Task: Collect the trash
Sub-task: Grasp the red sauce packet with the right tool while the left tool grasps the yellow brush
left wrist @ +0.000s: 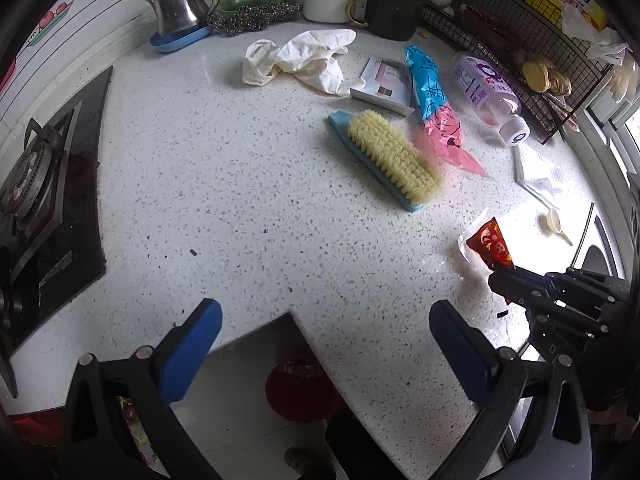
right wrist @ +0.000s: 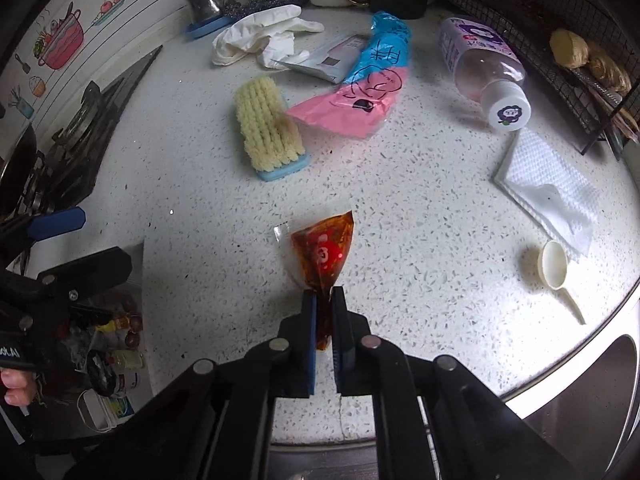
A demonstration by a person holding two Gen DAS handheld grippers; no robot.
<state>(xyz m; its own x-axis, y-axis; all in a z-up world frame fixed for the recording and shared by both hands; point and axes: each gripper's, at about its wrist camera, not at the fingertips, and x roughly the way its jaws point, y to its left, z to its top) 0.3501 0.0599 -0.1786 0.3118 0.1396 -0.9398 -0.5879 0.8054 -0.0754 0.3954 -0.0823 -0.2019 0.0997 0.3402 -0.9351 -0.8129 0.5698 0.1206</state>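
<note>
right wrist view: the right gripper [right wrist: 324,300] is clamped on the near end of a red sauce packet [right wrist: 326,254], its blue pads pressed against the plastic, while the rest of the packet lies on the speckled counter [right wrist: 400,200]. beyond it lie a scrub brush [right wrist: 264,124], a pink and blue bag [right wrist: 368,84] and a tipped bottle [right wrist: 480,68]. left wrist view: the left gripper [left wrist: 326,340] hangs over the counter edge with its jaws wide apart and nothing between them.

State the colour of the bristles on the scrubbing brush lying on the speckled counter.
Pale yellow bristles on a light blue plastic back, clearest in the right wrist view.
</note>
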